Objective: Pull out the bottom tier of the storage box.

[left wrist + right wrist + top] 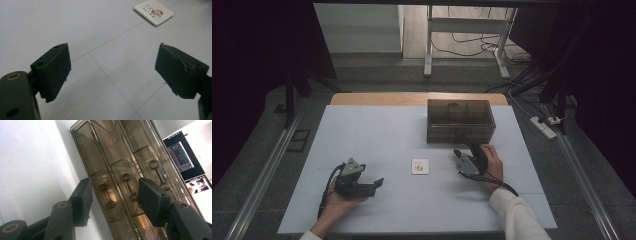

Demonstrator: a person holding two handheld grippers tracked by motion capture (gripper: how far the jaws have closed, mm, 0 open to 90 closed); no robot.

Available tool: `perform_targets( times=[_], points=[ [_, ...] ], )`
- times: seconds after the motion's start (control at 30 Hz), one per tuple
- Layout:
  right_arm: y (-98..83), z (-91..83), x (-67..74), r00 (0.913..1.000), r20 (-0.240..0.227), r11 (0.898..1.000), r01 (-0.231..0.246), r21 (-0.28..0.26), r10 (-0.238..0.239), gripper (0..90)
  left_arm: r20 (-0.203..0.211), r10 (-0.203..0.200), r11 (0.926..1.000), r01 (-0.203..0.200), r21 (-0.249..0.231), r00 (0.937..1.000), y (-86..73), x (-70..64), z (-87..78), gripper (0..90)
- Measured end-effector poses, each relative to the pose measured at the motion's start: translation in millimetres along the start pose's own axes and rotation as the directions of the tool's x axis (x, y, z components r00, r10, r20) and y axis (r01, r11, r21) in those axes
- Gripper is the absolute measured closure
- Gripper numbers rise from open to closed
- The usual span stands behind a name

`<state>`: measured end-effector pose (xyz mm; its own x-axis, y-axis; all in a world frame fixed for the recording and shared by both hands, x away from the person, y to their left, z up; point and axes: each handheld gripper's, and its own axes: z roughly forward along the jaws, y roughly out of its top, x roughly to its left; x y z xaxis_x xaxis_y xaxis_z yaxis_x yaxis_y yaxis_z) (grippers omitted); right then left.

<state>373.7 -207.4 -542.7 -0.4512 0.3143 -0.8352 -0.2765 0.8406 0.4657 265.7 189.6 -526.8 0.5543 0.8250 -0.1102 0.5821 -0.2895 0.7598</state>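
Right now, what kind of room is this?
Probably a lab or workshop set up for recording. A covered table stands between dark curtains, cables trail on the floor, and a person holds the left gripper and right gripper.

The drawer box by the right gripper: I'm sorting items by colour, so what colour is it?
The drawer box is smoky translucent brown, clearest in the right gripper view.

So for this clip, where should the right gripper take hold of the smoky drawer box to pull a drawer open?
Probably by a drawer handle on the smoky drawer box, approached from its front face, the side toward the person. Each handle is a thin bar standing off the drawer between two round knobs, so the jaws can close across it. The right gripper already faces that front, jaws apart around the bar.
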Motion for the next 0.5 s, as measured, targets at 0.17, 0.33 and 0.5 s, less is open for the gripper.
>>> perform_targets(
  times=[0.17,0.33,0.5],
  points=[
    [-0.4,1.7,1.2,0.9999,-0.005,1.000,0.011,-0.003,-0.011,46.9,0.000,0.000,1.0000,0.000,-0.001,1.0000,0.0,-0.1,-0.2,13.5],
    [-0.4,3.3,1.8,0.9998,-0.003,1.000,0.022,0.000,-0.022,48.4,0.001,-0.003,1.0000,0.003,-0.006,1.0000,0.4,-0.1,-0.5,13.6],
    [-1.0,5.1,2.7,0.9994,0.001,0.999,0.035,0.011,-0.035,50.1,0.002,-0.003,1.0000,0.003,-0.006,1.0000,0.5,-0.5,-0.6,13.6]
  ],
)
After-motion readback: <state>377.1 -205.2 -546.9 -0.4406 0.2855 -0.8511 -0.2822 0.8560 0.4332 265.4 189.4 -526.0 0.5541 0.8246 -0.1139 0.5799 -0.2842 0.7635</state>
